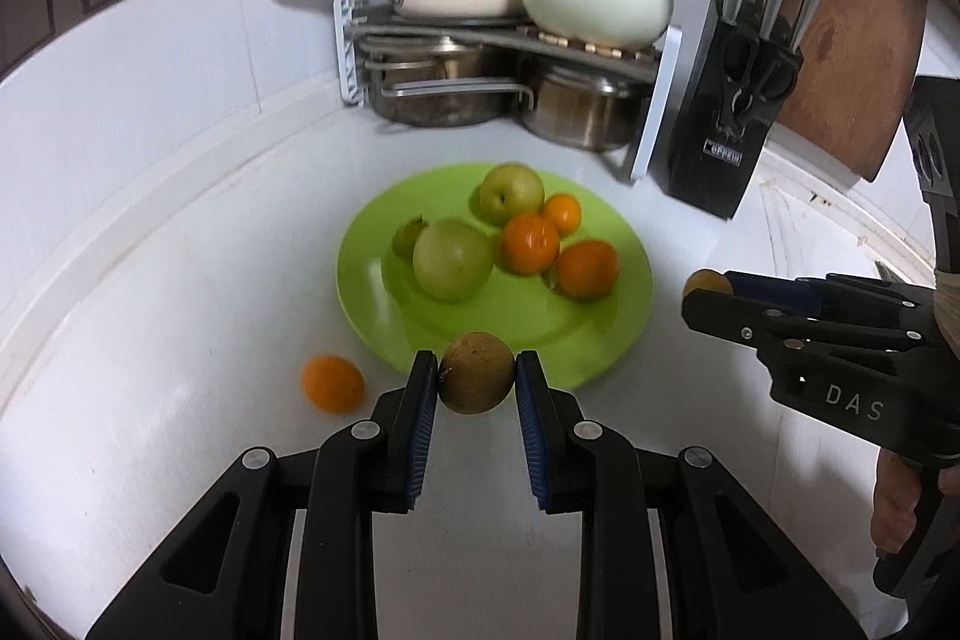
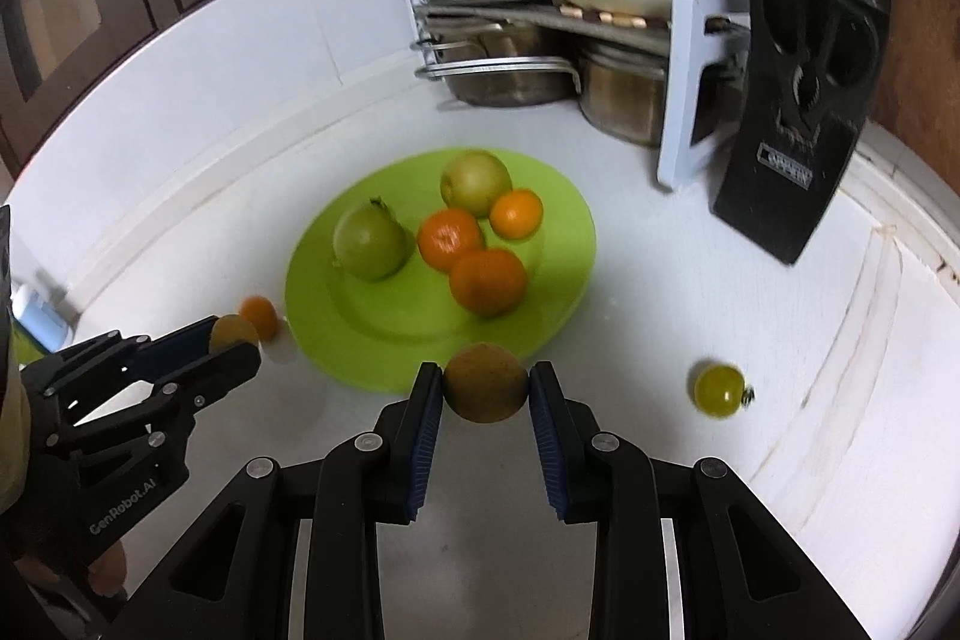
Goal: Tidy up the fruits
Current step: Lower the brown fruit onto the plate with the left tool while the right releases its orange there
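Two blue-padded fingers of the left gripper clamp a brown round fruit at the near rim of the green plate, which carries two green fruits and three oranges. A loose orange lies on the white counter just left of the plate. From the right wrist view, the right gripper pinches another brown fruit near the plate's front edge, and a small yellow-green fruit sits on the counter well to the right.
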Tool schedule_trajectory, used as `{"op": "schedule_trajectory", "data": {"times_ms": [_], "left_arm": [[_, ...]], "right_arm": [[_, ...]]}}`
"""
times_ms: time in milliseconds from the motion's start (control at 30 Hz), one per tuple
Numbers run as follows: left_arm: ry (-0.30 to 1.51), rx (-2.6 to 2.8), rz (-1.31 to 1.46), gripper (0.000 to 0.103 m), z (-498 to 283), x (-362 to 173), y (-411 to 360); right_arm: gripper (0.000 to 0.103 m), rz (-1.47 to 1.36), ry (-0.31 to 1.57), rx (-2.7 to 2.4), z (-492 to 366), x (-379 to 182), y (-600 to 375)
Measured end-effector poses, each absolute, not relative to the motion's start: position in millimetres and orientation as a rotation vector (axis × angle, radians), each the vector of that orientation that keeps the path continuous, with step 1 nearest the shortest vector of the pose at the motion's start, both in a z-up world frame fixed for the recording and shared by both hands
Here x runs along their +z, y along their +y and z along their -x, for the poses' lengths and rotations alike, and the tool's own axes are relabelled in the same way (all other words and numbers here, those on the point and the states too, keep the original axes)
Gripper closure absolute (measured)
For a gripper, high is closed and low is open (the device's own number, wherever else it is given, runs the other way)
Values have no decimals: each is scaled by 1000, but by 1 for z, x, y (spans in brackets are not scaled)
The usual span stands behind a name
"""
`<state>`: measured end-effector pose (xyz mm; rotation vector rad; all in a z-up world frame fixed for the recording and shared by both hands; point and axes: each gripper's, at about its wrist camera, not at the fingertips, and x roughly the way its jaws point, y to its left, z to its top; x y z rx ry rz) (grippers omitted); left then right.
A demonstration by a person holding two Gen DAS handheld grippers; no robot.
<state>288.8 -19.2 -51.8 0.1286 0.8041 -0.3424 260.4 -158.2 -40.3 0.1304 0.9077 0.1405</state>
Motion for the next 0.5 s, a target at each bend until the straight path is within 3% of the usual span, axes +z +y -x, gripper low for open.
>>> {"op": "schedule_trajectory", "data": {"times_ms": [500], "left_arm": [[730,-359,-160,76,-334,-24,-27]], "right_arm": [[72,-121,866,185,-311,-24,-149]]}}
